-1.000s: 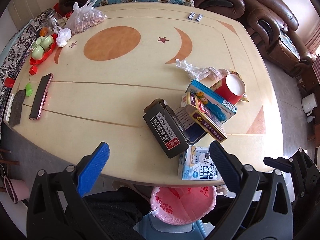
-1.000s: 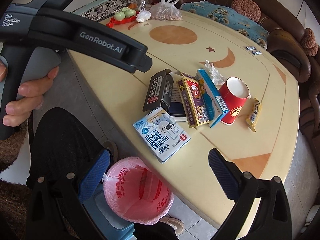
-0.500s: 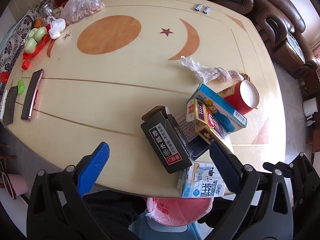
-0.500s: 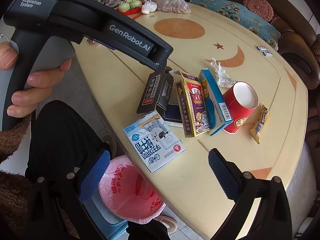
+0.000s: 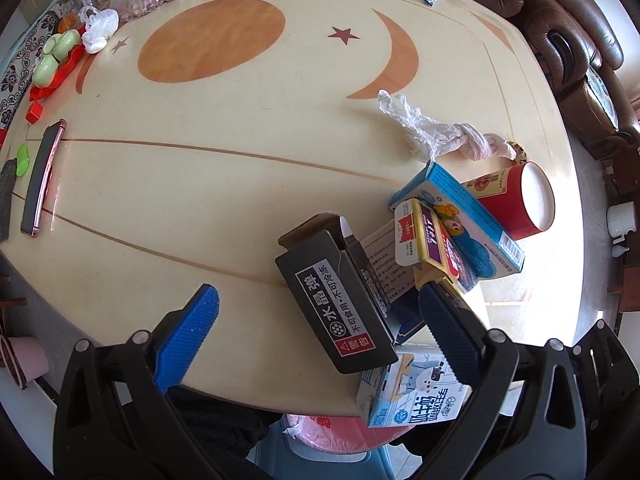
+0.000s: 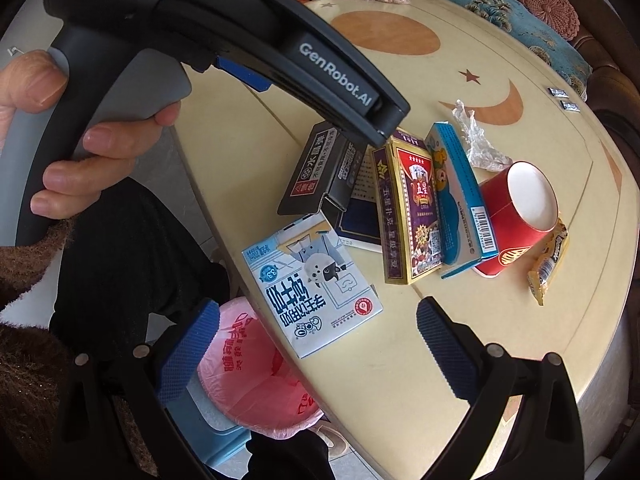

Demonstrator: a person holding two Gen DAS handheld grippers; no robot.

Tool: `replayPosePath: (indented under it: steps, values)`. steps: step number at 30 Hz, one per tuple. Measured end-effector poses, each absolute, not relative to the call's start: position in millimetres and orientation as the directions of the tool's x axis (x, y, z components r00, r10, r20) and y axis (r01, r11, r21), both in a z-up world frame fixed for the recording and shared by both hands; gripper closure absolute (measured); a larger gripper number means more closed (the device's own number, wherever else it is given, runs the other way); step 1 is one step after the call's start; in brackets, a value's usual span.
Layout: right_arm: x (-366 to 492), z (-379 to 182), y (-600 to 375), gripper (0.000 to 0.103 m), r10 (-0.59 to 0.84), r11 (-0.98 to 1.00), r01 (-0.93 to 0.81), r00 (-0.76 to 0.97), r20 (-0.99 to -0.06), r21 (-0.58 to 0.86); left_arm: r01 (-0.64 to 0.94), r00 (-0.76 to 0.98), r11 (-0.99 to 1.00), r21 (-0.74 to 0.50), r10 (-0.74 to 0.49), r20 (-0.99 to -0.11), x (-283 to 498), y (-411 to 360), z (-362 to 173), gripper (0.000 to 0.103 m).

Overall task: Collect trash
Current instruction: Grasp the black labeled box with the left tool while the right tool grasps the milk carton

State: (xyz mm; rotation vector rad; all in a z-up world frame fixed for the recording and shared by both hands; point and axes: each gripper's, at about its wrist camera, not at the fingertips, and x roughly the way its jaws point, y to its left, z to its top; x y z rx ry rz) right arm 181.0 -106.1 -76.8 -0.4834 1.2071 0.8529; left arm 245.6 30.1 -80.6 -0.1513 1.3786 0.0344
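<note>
Black rectangular cardboard box with white label (image 5: 340,300) lies on cream counter (image 5: 200,184) near front edge, end flap open. Left hand-held gripper (image 5: 316,320) spread wide around it, not touching. Right hand-held gripper (image 6: 316,332) spread, empty. Box likely light, crushable; pinch across long side walls.

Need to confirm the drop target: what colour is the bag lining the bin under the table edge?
Pink with red print, seen best in the right wrist view: bin liner.
</note>
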Motion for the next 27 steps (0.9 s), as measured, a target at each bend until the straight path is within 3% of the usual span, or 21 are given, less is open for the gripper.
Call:
replayPosePath:
  steps: [27]
  values:
    - [181,-126,-77,0.010,0.283,0.520,-0.846,0.043,-0.958,0.116,-0.223,0.110,0.943,-0.248,-0.228,-0.967,273,47,-142,0.005]
